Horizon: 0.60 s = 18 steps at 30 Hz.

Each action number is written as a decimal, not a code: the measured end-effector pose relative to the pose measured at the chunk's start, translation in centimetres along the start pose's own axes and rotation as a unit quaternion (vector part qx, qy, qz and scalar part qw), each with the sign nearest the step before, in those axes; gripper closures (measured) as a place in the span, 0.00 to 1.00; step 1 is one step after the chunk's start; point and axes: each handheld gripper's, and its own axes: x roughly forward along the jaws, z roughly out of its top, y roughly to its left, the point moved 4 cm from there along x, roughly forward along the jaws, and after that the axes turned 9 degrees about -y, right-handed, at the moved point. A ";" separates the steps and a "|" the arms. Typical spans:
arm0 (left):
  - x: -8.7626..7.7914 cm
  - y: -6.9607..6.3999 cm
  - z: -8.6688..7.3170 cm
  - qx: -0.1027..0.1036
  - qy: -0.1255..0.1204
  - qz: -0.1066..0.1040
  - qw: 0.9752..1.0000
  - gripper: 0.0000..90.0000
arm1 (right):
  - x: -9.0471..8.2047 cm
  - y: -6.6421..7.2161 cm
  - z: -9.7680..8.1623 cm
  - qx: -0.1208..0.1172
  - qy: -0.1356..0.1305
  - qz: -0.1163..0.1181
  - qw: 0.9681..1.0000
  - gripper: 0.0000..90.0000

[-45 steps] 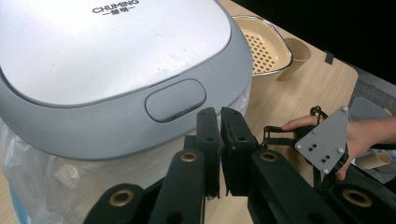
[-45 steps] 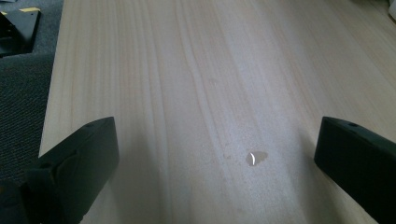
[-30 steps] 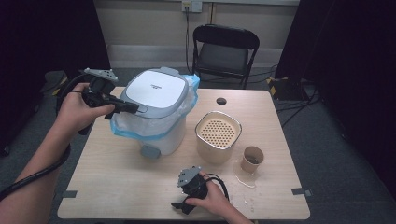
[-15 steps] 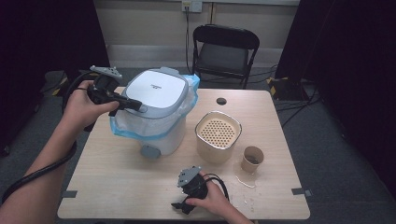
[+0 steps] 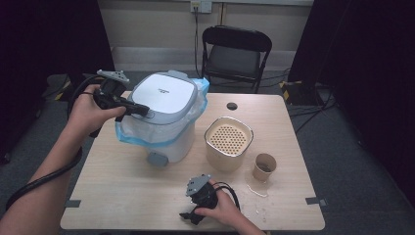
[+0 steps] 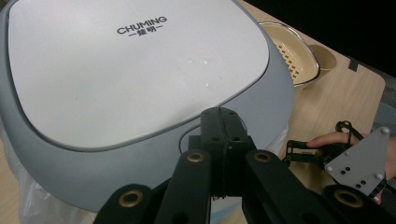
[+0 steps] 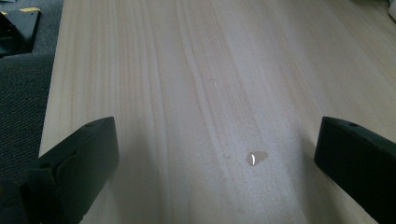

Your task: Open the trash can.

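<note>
A white bin with a grey-rimmed lid marked CHUMING stands at the table's back left, lined with a clear bag with a blue edge. My left gripper is shut with nothing between its jaws. Its tips sit at the lid's grey near-left rim, and I cannot tell whether they touch it. My right gripper lies low at the table's front edge in a hand, with nothing between its open jaws but bare wood.
A beige container with a perforated insert stands right of the bin, and a brown paper cup beside it. A small wet spot marks the wooden table. A black folding chair stands behind.
My left hand has shifted a little to the right, bringing the shut gripper onto the lid's rim. The right gripper has stayed in place.
</note>
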 end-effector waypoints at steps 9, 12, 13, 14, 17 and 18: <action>0.0 -0.1 -0.1 0.006 0.001 0.001 1.000 1.00 | 0.0 0.0 0.0 0.000 0.000 0.000 1.000 0.00; 0.0 -0.1 -0.2 0.005 0.000 0.001 1.000 1.00 | 0.0 0.0 0.0 0.000 0.000 0.000 1.000 0.00; 0.0 -0.1 -0.2 0.005 0.000 0.001 1.000 1.00 | 0.0 0.0 0.0 0.000 0.000 0.000 1.000 0.00; 0.0 -0.1 -0.2 0.004 0.000 0.001 1.000 1.00 | 0.0 0.0 0.0 0.000 0.000 0.000 1.000 0.00; 0.0 -0.1 -0.2 0.006 0.000 0.002 1.000 1.00 | 0.0 0.0 0.0 0.000 0.000 0.000 1.000 0.00; 0.0 -0.1 -0.2 0.006 0.000 0.001 1.000 1.00 | 0.0 0.0 0.0 0.000 0.000 0.000 1.000 0.00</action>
